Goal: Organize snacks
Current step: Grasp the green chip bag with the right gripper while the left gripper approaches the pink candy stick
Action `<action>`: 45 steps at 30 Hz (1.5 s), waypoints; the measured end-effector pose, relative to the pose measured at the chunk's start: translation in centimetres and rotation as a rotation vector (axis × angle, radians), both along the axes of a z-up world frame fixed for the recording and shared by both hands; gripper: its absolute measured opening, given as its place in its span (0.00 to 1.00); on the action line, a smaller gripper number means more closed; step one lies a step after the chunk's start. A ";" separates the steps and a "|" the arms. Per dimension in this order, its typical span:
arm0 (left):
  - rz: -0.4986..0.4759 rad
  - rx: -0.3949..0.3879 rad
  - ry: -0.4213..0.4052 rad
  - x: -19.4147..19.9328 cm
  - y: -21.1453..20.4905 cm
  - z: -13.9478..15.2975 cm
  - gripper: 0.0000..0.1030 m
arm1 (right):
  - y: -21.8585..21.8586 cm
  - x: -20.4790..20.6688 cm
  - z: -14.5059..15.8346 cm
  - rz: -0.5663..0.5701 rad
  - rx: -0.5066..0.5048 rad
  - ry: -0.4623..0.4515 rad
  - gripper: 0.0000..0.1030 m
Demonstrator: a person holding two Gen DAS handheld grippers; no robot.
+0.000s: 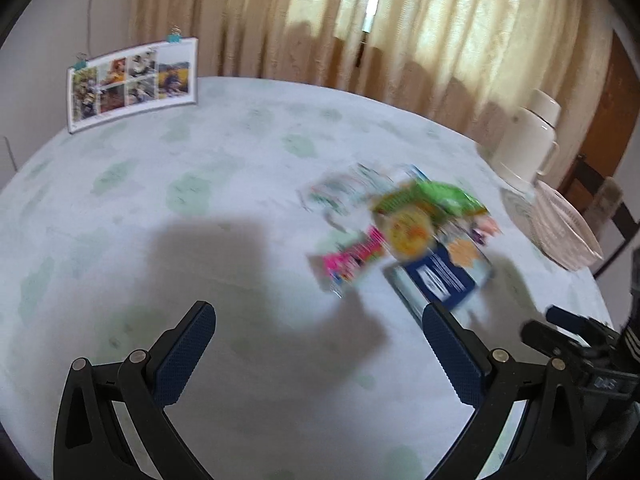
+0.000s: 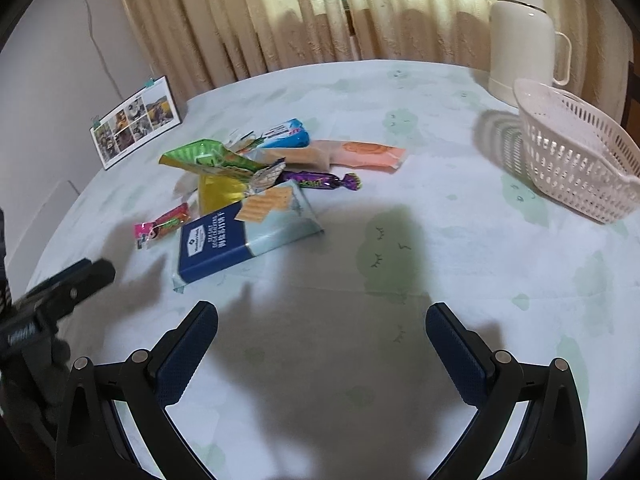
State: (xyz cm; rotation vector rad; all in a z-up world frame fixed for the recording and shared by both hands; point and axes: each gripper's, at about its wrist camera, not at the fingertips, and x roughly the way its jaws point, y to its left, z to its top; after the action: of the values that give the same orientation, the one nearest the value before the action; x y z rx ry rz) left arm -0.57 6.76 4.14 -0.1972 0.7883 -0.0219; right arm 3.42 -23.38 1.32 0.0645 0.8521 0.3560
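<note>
1. Left gripper (image 1: 318,354): jaws spread wide, nothing between the pads; it hangs above bare tablecloth (image 1: 160,208), short of the snack pile (image 1: 404,232). The left wrist view is motion-blurred, so single wrappers are hard to tell apart there.
2. Right gripper (image 2: 322,354): jaws likewise wide apart and empty, over bare cloth on the near side of the pile.
3. Snacks, read from the sharper right wrist view: a blue cracker box (image 2: 240,240) lies nearest, its far end propped on other packets; a green packet (image 2: 208,158) rests tilted on a yellow one (image 2: 220,194); a purple wrapped candy (image 2: 320,180) lies just beside the box; a pink candy (image 2: 164,226) lies apart to the left; an orange packet (image 2: 360,154) and a blue-and-white bag (image 2: 286,134) lie behind.
4. White slotted basket (image 2: 576,152): well apart from the pile, at the table's right, beside a white thermos jug (image 2: 520,32). It appears empty, so the sorting has probably not begun.
5. Hazards, as judged:
   - Overlapping packets: closing on one may drag or topple its neighbours.
   - The leaning box may slide off its support if nudged.
   - Glossy wrappers may slip from the pads in transit.
   - The light basket may skid or tip if a packet strikes its rim.
   - The two grippers sit near each other and may collide.
</note>
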 end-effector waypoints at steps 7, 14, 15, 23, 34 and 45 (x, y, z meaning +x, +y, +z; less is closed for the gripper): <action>-0.010 0.070 -0.019 2.2 0.4 1.7 1.00 | 1.5 0.0 3.0 0.062 0.019 -0.063 1.00; -0.013 0.056 -0.041 4.2 0.5 2.7 1.00 | 1.6 1.2 3.2 0.060 0.039 -0.059 1.00; -0.008 0.063 -0.041 4.6 0.5 2.8 1.00 | 1.6 1.4 3.2 0.061 0.045 -0.059 1.00; 0.013 0.016 -0.025 6.1 1.3 1.2 1.00 | 4.7 3.5 4.4 0.137 -0.044 -0.136 1.00; 0.014 -0.014 0.020 6.4 2.4 -1.9 1.00 | 10.4 7.2 4.1 0.269 -0.158 -0.183 0.82; -0.013 -0.057 0.020 6.3 2.5 -2.2 1.00 | 12.5 9.7 2.7 0.342 -0.171 -0.129 0.46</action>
State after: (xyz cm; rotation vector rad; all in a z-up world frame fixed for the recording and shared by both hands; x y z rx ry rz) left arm 5.77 9.27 1.96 -0.2470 0.8093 -0.0546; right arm 13.08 -10.91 4.04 -0.2639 0.7626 0.5997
